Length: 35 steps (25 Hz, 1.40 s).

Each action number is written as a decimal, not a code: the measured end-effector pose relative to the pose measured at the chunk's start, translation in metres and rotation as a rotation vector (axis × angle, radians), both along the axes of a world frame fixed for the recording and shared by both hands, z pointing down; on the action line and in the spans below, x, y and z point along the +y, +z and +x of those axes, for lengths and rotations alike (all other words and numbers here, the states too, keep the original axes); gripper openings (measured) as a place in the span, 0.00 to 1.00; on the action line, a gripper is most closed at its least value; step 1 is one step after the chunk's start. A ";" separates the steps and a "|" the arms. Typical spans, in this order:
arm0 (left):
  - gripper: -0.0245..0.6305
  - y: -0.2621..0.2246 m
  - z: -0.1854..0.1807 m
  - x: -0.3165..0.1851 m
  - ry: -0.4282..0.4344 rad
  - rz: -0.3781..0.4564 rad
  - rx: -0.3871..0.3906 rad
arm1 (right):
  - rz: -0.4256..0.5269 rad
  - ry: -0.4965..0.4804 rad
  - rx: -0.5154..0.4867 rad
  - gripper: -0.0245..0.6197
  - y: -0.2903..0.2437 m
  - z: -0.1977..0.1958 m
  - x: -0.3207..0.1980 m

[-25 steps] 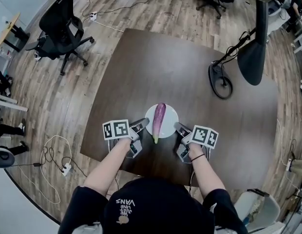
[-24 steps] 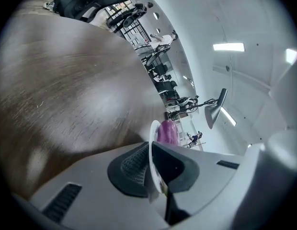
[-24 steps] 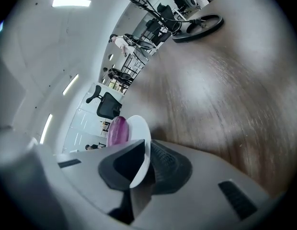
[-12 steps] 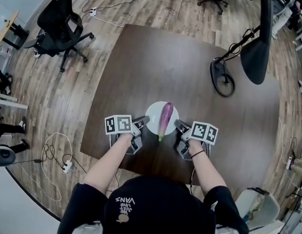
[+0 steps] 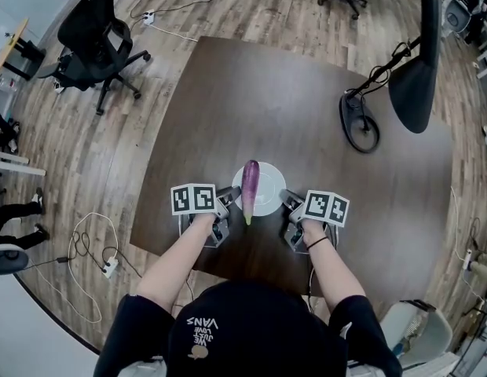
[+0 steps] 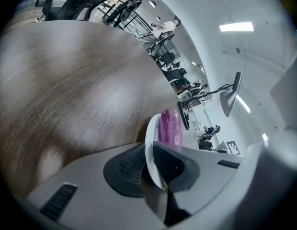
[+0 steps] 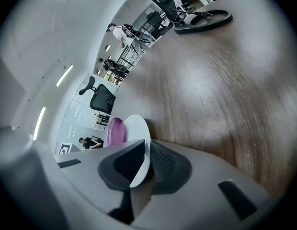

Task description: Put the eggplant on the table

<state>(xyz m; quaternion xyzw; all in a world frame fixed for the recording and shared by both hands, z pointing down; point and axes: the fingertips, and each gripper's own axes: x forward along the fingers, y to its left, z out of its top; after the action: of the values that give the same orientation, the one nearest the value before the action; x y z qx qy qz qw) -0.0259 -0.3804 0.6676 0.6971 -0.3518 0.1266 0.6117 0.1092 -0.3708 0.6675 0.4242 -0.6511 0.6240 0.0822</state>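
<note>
- eggplant (image 5: pixel 250 188) is on the white plate (image 5: pixel 272 197), not on the table (image 5: pixel 291 108) itself; it lies along the plate's left edge, green stem end poking over the near rim.
- vs a second ago: it was mid-plate, then leaned onto the right half, and has now rolled to the left side, next to the left gripper (image 5: pixel 231 195).
- left gripper: clamped on the plate's left rim; jaws just eased open a hair, rim still between the pads.
- right gripper (image 5: pixel 286 198): clamped on the right rim, unchanged.
- plate still at the table's near side.
</note>
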 end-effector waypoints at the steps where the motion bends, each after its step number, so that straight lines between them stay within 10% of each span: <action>1: 0.09 0.001 0.000 0.000 0.004 0.001 -0.004 | -0.002 -0.003 0.005 0.09 0.001 0.000 0.000; 25: 0.22 -0.007 0.001 -0.004 0.083 0.075 -0.127 | 0.012 -0.050 0.126 0.10 0.004 -0.002 -0.001; 35: 0.31 -0.009 -0.005 -0.001 0.055 0.125 -0.174 | 0.069 -0.097 0.205 0.25 -0.003 -0.007 0.000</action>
<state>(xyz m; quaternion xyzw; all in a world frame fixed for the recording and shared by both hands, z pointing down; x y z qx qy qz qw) -0.0307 -0.3813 0.6590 0.7298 -0.3917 0.1812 0.5302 0.1023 -0.3703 0.6648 0.4565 -0.6801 0.5498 0.1638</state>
